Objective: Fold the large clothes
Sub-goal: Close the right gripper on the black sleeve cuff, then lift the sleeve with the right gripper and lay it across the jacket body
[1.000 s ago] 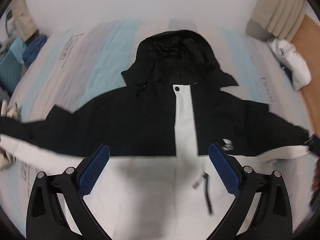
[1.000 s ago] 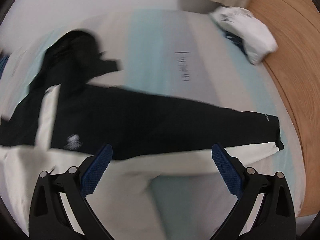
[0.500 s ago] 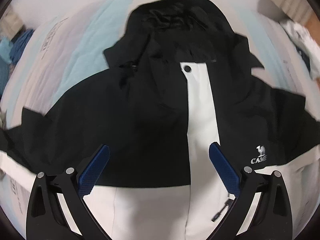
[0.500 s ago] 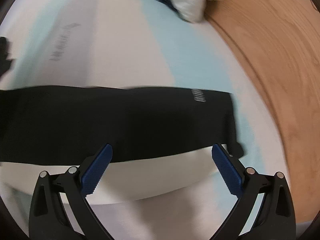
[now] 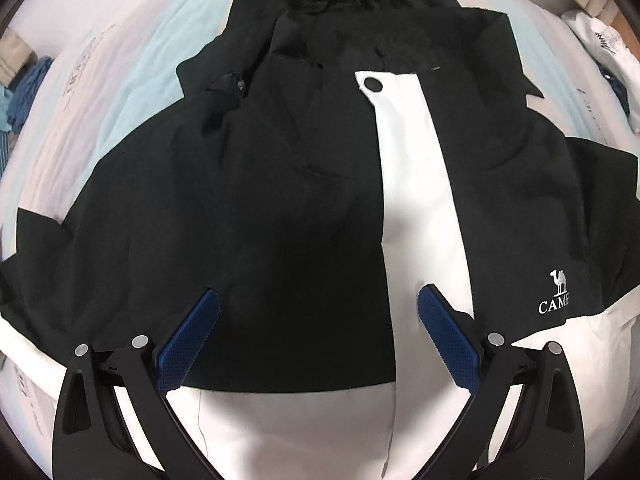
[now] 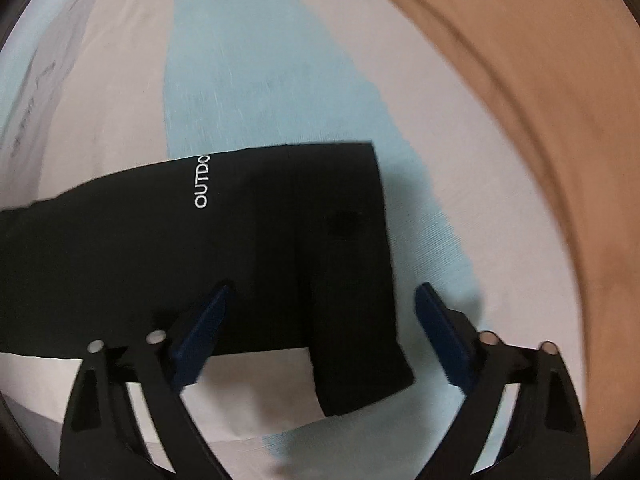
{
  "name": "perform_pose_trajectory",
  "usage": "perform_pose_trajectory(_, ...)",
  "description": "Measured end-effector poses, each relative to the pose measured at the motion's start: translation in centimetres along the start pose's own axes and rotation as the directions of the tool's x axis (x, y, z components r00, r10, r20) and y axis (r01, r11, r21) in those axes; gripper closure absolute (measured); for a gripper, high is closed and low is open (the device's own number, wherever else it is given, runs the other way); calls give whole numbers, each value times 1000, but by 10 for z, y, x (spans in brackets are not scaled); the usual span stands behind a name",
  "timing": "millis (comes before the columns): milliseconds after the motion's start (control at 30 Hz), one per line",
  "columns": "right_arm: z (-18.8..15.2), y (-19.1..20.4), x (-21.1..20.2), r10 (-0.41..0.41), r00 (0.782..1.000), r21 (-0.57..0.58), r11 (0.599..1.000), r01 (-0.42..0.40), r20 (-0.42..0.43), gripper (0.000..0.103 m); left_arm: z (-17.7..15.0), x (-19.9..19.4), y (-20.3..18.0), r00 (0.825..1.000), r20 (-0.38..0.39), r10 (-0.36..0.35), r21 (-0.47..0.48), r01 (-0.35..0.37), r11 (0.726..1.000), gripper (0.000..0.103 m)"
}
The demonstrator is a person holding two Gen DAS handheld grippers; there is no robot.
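Black and white fabric is filling most of the left wrist view: the jacket is lying front-up on the striped bedsheet, its hood bunched at the top centre of the frame and a white placket with a dark snap running down just right of centre. A camel logo is showing white at the right edge (the lettering is cut off by a fold). We are holding the left gripper over the jacket's chest in the lower centre of the frame, its blue pads spread wide with nothing between them; whether they are touching the cloth we cannot tell.

In the right wrist view we are seeing the sleeve stretching in from the left edge to the centre, black above and white below, with its cuff ending squarely over the pale blue stripe of the bedsheet. The right gripper is hanging over that cuff at lower centre, fingers wide apart and gripping nothing. A wooden floor is curving down the right side. A white garment is lying at the upper right of the left wrist view.
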State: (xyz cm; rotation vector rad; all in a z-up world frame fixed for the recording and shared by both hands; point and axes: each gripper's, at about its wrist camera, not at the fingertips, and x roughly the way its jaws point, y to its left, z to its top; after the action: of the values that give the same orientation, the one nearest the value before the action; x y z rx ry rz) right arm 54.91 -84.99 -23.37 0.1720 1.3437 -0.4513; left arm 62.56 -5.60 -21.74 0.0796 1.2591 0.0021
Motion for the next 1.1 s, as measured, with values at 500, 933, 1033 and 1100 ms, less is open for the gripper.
perform_pose_trajectory(500, 0, -19, -3, 16, 997, 71, 997, -11, -73, 71, 5, 2, 4, 999, -7, 48, 3, -48, 999, 6)
perform_pose_trajectory(933, -15, -17, -24, -2, 999, 11, 1000, 3, -35, 94, -11, -5, -11, 998, 6, 63, 9, -63, 998, 6)
perform_pose_trajectory(1033, -20, -22, -42, 21, 1000, 30, 999, -21, 5, 95, -17, -11, -14, 997, 18, 73, 30, -73, 997, 6)
perform_pose_trajectory(1100, -26, -28, -53, 33, 999, 41, 999, -34, 25, 95, -19, -20, -16, 997, 34, 66, 32, -67, 997, 6)
